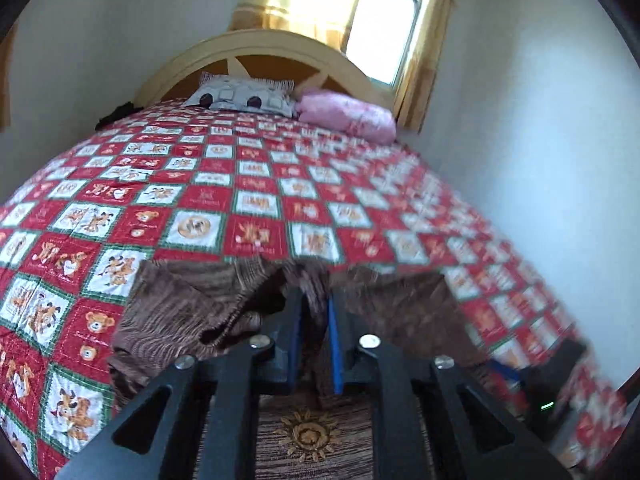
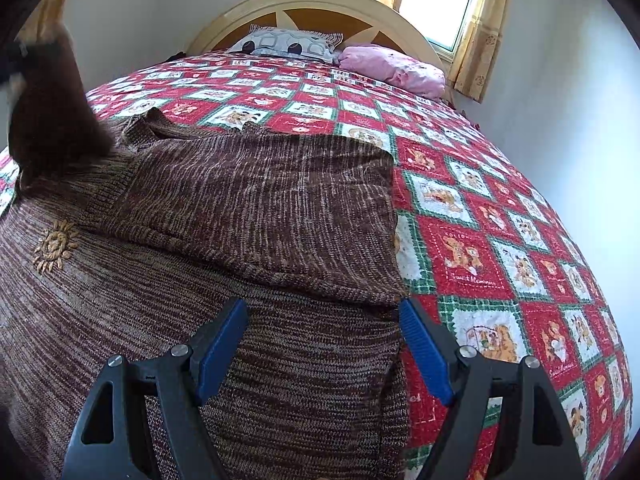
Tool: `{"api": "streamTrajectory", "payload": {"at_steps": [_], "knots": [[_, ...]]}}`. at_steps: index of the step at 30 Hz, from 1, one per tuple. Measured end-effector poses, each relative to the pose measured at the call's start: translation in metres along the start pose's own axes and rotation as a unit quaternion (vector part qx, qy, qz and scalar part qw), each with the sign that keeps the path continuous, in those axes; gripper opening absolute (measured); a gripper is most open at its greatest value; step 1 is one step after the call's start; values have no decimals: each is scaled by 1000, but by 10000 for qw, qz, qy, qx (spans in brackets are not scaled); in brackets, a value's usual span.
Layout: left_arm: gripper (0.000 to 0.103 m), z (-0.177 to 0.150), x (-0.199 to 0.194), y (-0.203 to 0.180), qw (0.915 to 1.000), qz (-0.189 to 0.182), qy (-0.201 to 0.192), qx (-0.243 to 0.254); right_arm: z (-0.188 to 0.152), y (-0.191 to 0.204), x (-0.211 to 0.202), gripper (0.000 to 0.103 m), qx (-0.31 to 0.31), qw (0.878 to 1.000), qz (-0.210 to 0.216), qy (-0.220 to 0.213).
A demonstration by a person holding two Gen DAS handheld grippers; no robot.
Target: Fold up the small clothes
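Note:
A small brown knit sweater [image 2: 248, 208] with a gold sun emblem [image 2: 54, 245] lies on the bed; its right sleeve is folded across the body. My left gripper [image 1: 316, 312] is shut on a lifted fold of the sweater [image 1: 180, 312], and the emblem [image 1: 306, 434] shows below it. In the right wrist view that lifted part hangs dark at the upper left [image 2: 52, 128]. My right gripper [image 2: 324, 312] is open just above the sweater's right edge and holds nothing.
The bed has a red, white and green patchwork quilt [image 2: 500, 240]. A grey pillow [image 2: 288, 46] and a pink pillow [image 2: 394, 66] lie by the wooden headboard [image 2: 320, 0]. A white wall runs along the right side [image 2: 580, 100]. A curtained window [image 1: 384, 28] is behind.

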State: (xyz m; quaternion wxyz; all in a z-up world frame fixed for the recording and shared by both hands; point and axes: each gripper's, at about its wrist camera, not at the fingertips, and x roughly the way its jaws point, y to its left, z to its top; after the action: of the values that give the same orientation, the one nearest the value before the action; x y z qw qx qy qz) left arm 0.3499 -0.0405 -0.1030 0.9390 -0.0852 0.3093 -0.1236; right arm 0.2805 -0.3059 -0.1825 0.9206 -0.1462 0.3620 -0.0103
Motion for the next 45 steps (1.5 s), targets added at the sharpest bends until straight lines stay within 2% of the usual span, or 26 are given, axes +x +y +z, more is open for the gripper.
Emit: {"api": "streamTrajectory", "payload": {"at_steps": [2, 3, 6, 7, 9, 11, 13, 15, 16, 18, 20, 21, 23, 24, 26, 28, 31, 33, 36, 38, 39, 40, 45], "knots": [[53, -19, 18, -18, 9988, 176, 216, 406, -1, -3, 0, 79, 76, 10000, 26, -1], [58, -27, 19, -22, 9982, 188, 233, 525, -1, -4, 0, 79, 109, 9999, 50, 0], [63, -40, 7, -26, 9962, 107, 190, 844, -2, -9, 1, 79, 242, 9996, 152, 11], [71, -41, 4, -24, 9953, 202, 172, 933, -2, -10, 2, 79, 283, 9994, 195, 18], [78, -40, -3, -7, 9930, 608, 67, 1013, -2, -13, 3, 79, 374, 9989, 281, 39], [82, -37, -3, 20, 9862, 1277, 94, 1053, -3, -16, 4, 79, 446, 9984, 339, 40], [81, -34, -1, 56, 9708, 2179, 155, 995, -3, -15, 4, 79, 465, 9983, 355, 32], [81, -32, -1, 94, 9583, 2732, 176, 818, -3, -14, 4, 79, 438, 9985, 330, 33], [81, -34, 1, 106, 9563, 2826, 233, 708, -3, -14, 4, 79, 413, 9986, 317, 43], [81, -40, 7, 133, 9588, 2790, 415, 337, -2, -12, 4, 79, 334, 9989, 318, 64], [82, -49, 14, 147, 9632, 2608, 645, 50, 3, -15, -2, 79, 339, 9974, 631, 114], [83, -49, 11, 148, 9650, 2553, 596, -7, 8, -18, -8, 79, 436, 9961, 759, 136], [95, -52, 7, 147, 9658, 2541, 520, -64, 21, -24, -28, 79, 851, 9893, 1189, -32], [97, -54, 9, 146, 9642, 2599, 513, -87, 29, -22, -37, 79, 990, 9849, 1415, -146], [98, -55, 11, 148, 9650, 2554, 573, -126, 49, -6, -43, 79, 970, 9796, 1757, -139], [99, -56, 11, 153, 9676, 2432, 614, -292, 65, 19, -30, 78, 825, 9736, 2127, 112], [102, -59, 5, 165, 9703, 2287, 533, -574, 78, 53, -3, 72, 648, 9731, 2167, 432], [103, -59, 6, 172, 9700, 2242, 539, -771, 83, 72, 19, 61, 534, 9752, 2064, 601], [103, -60, 10, 180, 9718, 2037, 668, -979, 86, 84, 42, 57, 714, 9697, 2224, 710], [103, -61, 11, 186, 9735, 1874, 700, -1109, 89, 87, 47, 32, 847, 9633, 2456, 679], [103, -61, 12, 189, 9737, 1796, 722, -1199, 92, 90, 46, 9, 782, 9645, 2431, 677], [103, -62, 11, 190, 9739, 1748, 714, -1259, 94, 93, 45, 4, 696, 9667, 2365, 684], [103, -62, 9, 185, 9742, 1819, 633, -1179, 115, 103, 31, 3, 189, 9788, 1998, 417]]}}
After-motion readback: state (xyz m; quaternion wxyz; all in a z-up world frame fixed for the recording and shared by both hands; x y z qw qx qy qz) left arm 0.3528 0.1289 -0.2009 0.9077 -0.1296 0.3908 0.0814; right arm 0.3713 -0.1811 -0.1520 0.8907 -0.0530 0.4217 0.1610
